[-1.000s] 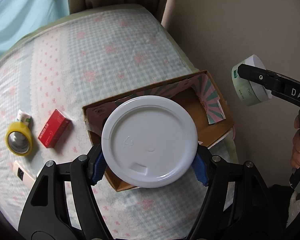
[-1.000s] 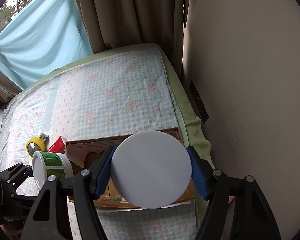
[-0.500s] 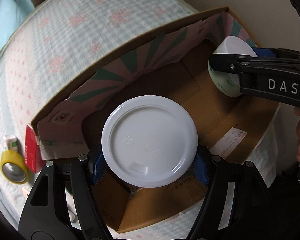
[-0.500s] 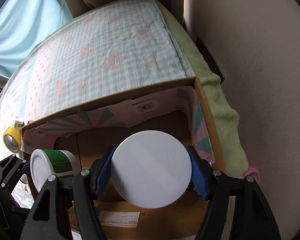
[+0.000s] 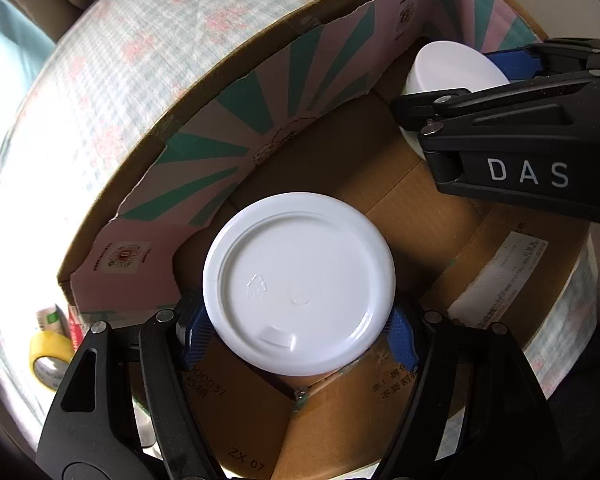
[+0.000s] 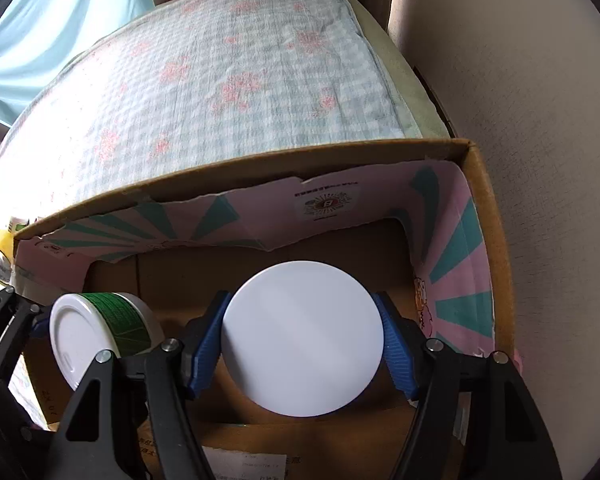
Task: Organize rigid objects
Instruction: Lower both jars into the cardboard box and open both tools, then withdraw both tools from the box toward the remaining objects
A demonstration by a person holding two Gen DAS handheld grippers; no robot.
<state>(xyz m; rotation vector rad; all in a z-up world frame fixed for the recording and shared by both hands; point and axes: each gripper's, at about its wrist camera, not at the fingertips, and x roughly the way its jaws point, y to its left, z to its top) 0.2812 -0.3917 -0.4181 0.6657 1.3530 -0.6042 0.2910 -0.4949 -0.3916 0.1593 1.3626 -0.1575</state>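
Left gripper [image 5: 298, 334] opening around green-labelled white round plastic jar [image 5: 299, 294], pads parting. Right gripper [image 6: 302, 350] clamping plain white round plastic jar [image 6: 302, 338]. Both jars sitting low inside open brown cardboard box [image 6: 496, 264].

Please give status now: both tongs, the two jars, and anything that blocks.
Left tongs opening around green-labelled jar, low in cardboard box. Right tongs shut on white jar, inside box. No obstruction seen.

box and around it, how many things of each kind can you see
white jars: 2
cardboard box: 1
yellow tape roll: 1
small tube beside the tape: 1
red packet, mostly hidden: 1
total: 6
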